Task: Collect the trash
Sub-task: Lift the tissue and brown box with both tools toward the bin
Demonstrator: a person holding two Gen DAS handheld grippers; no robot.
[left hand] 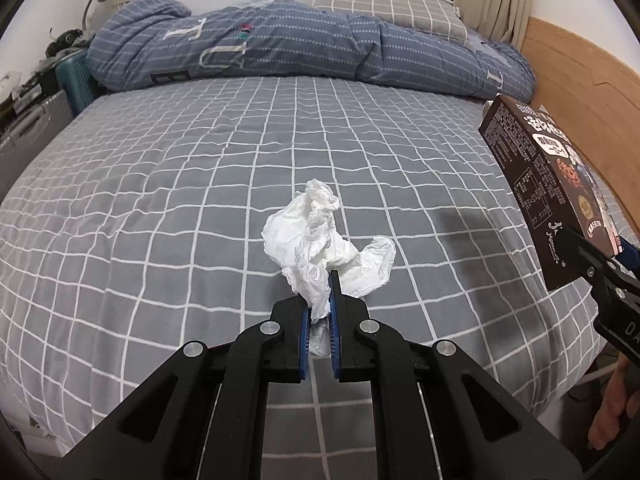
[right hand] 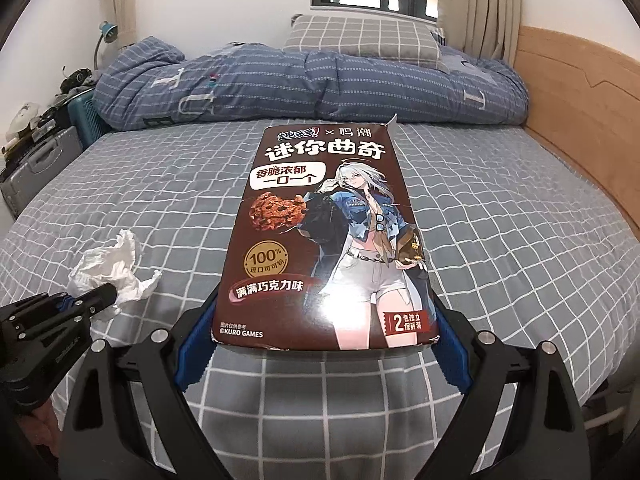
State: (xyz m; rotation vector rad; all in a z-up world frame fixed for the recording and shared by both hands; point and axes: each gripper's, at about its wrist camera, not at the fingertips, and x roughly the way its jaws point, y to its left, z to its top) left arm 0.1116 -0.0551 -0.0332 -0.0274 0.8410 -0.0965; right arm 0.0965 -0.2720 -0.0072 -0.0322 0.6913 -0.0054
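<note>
A crumpled white tissue (left hand: 320, 240) hangs above the grey checked bed, pinched between the blue pads of my left gripper (left hand: 322, 300), which is shut on it. In the right wrist view the same tissue (right hand: 116, 268) shows at the lower left with the left gripper (right hand: 90, 300) on it. My right gripper (right hand: 320, 332) holds a brown cookie box (right hand: 324, 240) by its two long sides, jaws set wide and pressing the near end. The box lies flat, printed face up, clear of the bed. From the left wrist view the box (left hand: 548, 192) is at the right edge.
The bed (left hand: 160, 200) carries a folded blue quilt (left hand: 280, 48) and a checked pillow (left hand: 384, 4) at the far side. A wooden headboard (right hand: 580, 120) runs along the right. Suitcases and clutter (right hand: 40, 152) stand beside the bed at the left. A hand (left hand: 612, 400) grips the right tool.
</note>
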